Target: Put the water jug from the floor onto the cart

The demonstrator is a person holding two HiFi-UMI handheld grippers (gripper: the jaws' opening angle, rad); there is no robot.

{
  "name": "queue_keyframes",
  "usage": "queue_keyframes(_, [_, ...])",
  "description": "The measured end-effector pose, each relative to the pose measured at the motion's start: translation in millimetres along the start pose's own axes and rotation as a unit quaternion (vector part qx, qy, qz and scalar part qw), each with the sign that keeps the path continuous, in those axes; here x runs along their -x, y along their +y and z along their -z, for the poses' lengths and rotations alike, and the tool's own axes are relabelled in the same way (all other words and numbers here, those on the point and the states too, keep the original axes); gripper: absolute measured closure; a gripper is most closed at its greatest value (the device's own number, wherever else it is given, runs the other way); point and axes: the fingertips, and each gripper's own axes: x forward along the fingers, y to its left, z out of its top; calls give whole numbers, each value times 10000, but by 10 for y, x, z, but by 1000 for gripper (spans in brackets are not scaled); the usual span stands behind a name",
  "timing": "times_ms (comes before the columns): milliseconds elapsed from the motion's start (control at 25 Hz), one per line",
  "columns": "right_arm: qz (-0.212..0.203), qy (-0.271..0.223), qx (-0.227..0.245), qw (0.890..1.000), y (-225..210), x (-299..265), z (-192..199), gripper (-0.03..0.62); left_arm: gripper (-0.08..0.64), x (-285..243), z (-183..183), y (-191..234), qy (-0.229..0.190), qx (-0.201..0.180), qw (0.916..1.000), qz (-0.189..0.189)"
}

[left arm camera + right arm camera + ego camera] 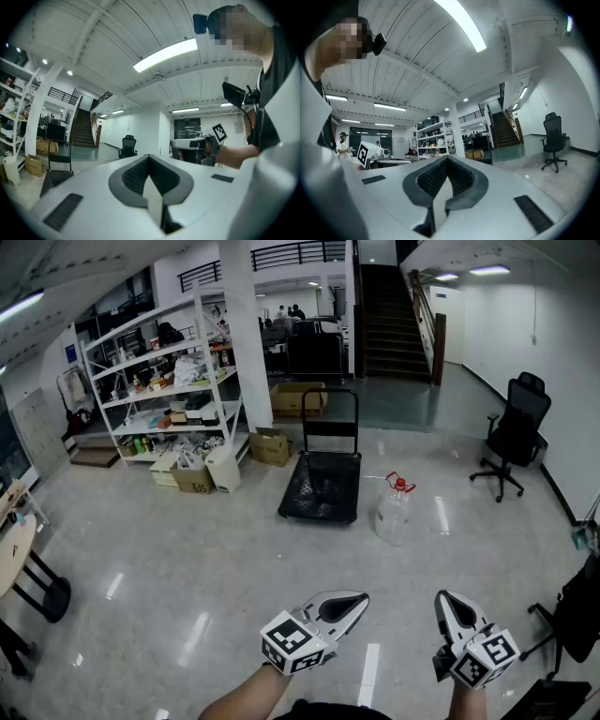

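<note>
The water jug [395, 513], clear with a red cap and handle, stands upright on the shiny floor just right of the cart. The cart [322, 487] is a black flat platform with an upright push handle at its far end; its deck is bare. It also shows at the left edge of the left gripper view as the cart [55, 169]. Both grippers are held low and near me, well short of the jug. My left gripper [360, 597] [149, 157] has its jaws together with nothing in them. My right gripper [443, 597] [448, 158] is shut too, holding nothing.
A white shelving rack [159, 381] with cardboard boxes [270, 446] at its foot stands at the far left beside a white pillar [246, 329]. A black office chair [514, 432] is at the right, stairs [386, 320] at the back, a round table [14, 554] at the left edge.
</note>
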Motion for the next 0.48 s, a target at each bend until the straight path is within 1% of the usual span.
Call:
queue_keyframes(160, [5, -14, 11, 10000, -22, 46, -14, 595, 560, 3, 26, -53, 29, -115, 9999, -23])
queue_keyframes(320, [-31, -10, 37, 10000, 0, 19, -36, 595, 559, 27, -38, -2, -74, -19, 9999, -86])
queue_keyframes(480, [-30, 0, 27, 10000, 4, 31, -1, 595, 560, 34, 1, -35, -22, -41, 10000, -58])
